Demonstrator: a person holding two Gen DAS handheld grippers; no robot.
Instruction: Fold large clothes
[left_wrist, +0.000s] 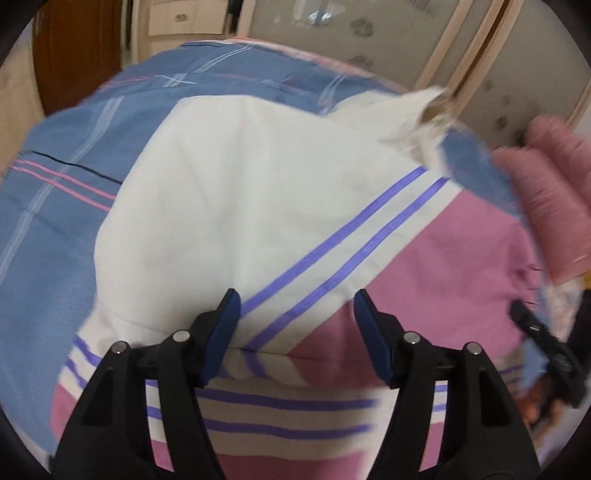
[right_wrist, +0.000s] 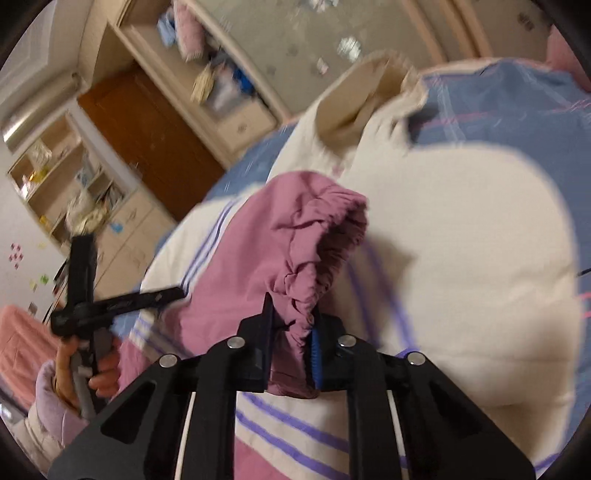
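Observation:
A large white and pink jacket with purple stripes (left_wrist: 258, 192) lies spread on the blue plaid bed (left_wrist: 55, 229). My left gripper (left_wrist: 295, 306) is open just above the jacket's striped part, holding nothing. My right gripper (right_wrist: 291, 325) is shut on the jacket's pink elastic sleeve cuff (right_wrist: 317, 236) and holds the sleeve lifted over the white body (right_wrist: 461, 258). The left gripper also shows in the right wrist view (right_wrist: 110, 299), at the left, held by a hand. The jacket's collar (right_wrist: 369, 96) lies at the far end.
A pink pillow or blanket (left_wrist: 554, 192) lies at the bed's right edge. A wardrobe with patterned doors (left_wrist: 332, 33) stands beyond the bed. A brown door (right_wrist: 147, 136) and shelves (right_wrist: 66, 173) stand across the room.

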